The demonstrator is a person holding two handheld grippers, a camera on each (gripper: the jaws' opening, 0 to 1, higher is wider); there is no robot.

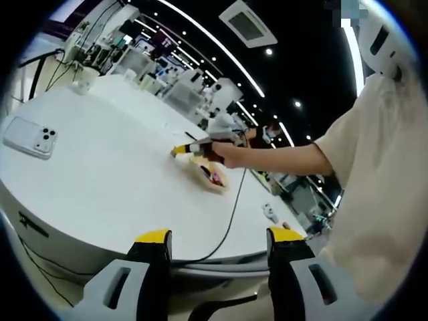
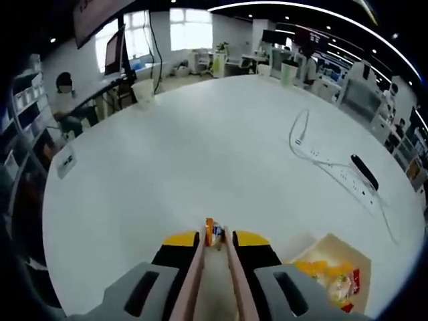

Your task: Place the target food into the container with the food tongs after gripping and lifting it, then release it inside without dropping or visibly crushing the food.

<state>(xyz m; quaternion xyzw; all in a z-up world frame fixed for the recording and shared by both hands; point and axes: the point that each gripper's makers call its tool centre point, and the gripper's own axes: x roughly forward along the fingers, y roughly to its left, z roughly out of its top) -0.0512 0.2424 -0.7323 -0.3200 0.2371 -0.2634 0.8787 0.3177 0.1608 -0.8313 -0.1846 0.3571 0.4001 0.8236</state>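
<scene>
the food piece (image 2: 209, 232) is pinched in tongs (image 2: 212, 267) held by the right hand-held gripper (image 2: 213, 242); it could be dropped beside the container (image 2: 328, 257).

Large round white table (image 2: 200, 167), a shallow tan container (image 2: 334, 264) with packaged food on its near right part, a white power strip (image 2: 348, 177) with cable further right, a white phone (image 1: 30, 137) lying flat, a white cup (image 2: 142, 90) at the far edge

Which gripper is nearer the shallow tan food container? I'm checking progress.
Right. The right gripper, shut on pink tongs, is beside the tan container. The left gripper is off the white table's edge, well back.
</scene>
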